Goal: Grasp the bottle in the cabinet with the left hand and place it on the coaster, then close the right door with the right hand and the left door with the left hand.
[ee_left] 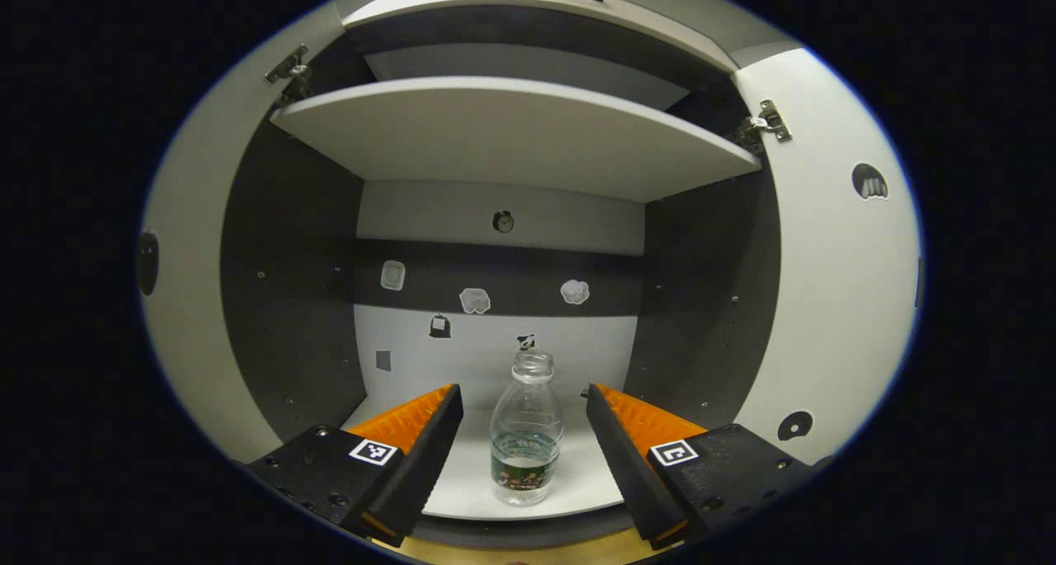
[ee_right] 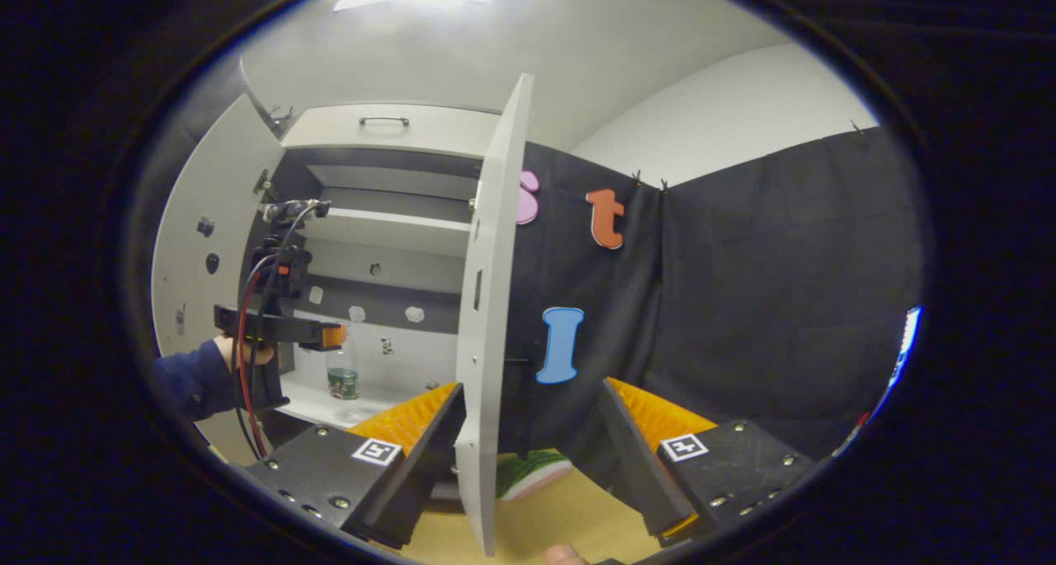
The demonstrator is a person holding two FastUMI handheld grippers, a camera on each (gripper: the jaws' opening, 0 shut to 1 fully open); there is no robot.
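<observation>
The bottle [ee_left: 526, 429] stands upright on the cabinet's bottom shelf [ee_left: 569, 487], near its front edge, uncapped and mostly empty with a little liquid low down. The left gripper [ee_left: 521, 421] faces it with its fingers spread wide, one on each side of the bottle and touching neither; nothing is grasped yet. In the right gripper view the left gripper [ee_right: 326, 335] sits at the cabinet opening, just in front of the bottle [ee_right: 341, 374].

The main risk is a tip-over: the bottle looks light and top-open (any spill would land on the shelf), so if one finger reaches it before the other, it could be pushed sideways or knocked over. Closing too high, on the narrow neck, might let it slip or swing.

The right gripper [ee_right: 528, 421] is also released, its fingers straddling the edge of the open right door [ee_right: 487, 301] without pressing it. A stray nudge there could swing the door toward the left arm. A green-rimmed coaster [ee_right: 532, 472] peeks out low behind that door.
</observation>
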